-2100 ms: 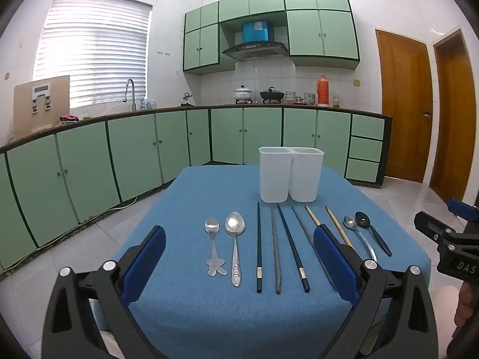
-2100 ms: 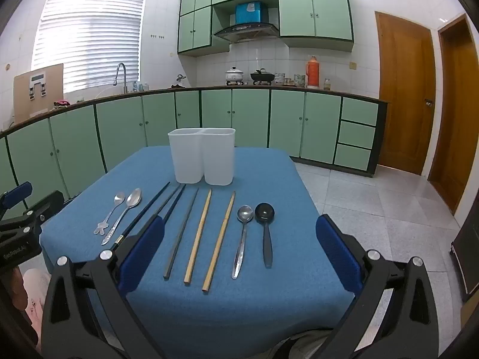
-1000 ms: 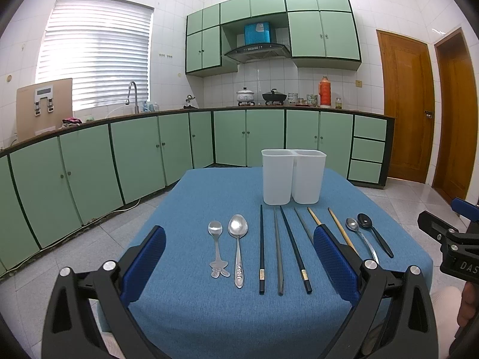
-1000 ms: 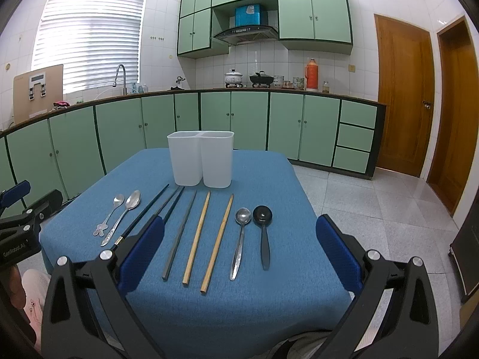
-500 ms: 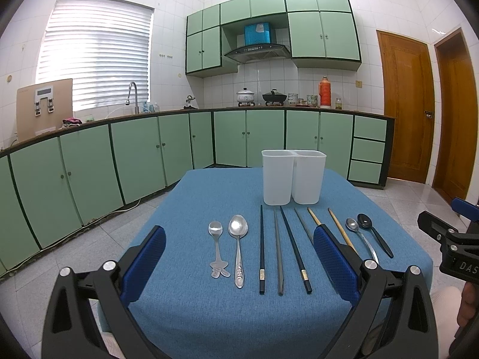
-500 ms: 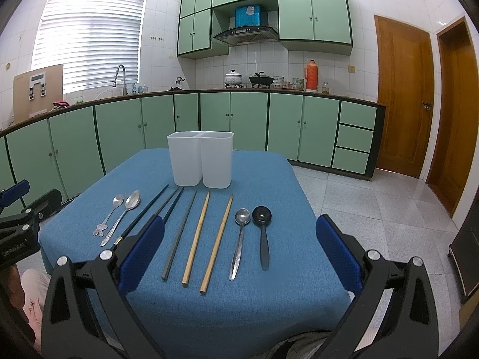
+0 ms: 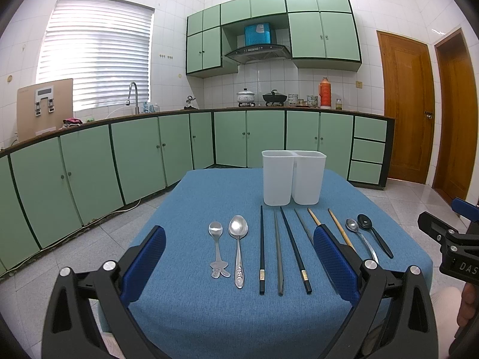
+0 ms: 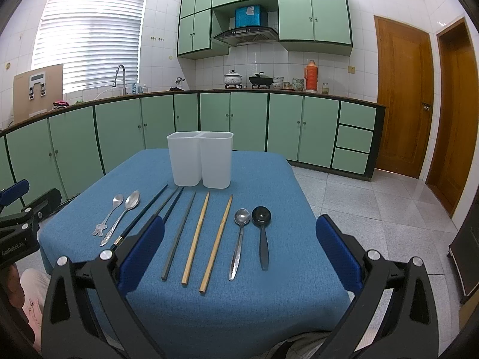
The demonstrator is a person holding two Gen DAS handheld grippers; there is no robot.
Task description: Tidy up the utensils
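A white two-compartment holder (image 7: 293, 181) (image 8: 200, 159) stands at the far middle of the blue table (image 7: 191, 305) (image 8: 269, 302). In front of it lie a row of utensils: a small spoon (image 7: 216, 246), a large metal spoon (image 7: 238, 245), several dark chopsticks (image 7: 262, 248), two wooden chopsticks (image 8: 206, 239), a metal spoon (image 8: 239, 240) and a black spoon (image 8: 262, 233). My left gripper (image 7: 239, 236) hovers open near the table's front, over the left utensils. My right gripper (image 8: 239, 227) hovers open over the right ones. Neither holds anything.
Green kitchen cabinets (image 7: 134, 161) and a counter run along the left and back walls. Wooden doors (image 8: 401, 95) stand at the right. Tiled floor (image 8: 374, 209) surrounds the table. A person's knee (image 8: 33, 287) shows below the left gripper's body.
Both grippers have drawn back and tilted up slightly over two seconds, with almost no motion in the last second. The utensils and the holder have not moved.
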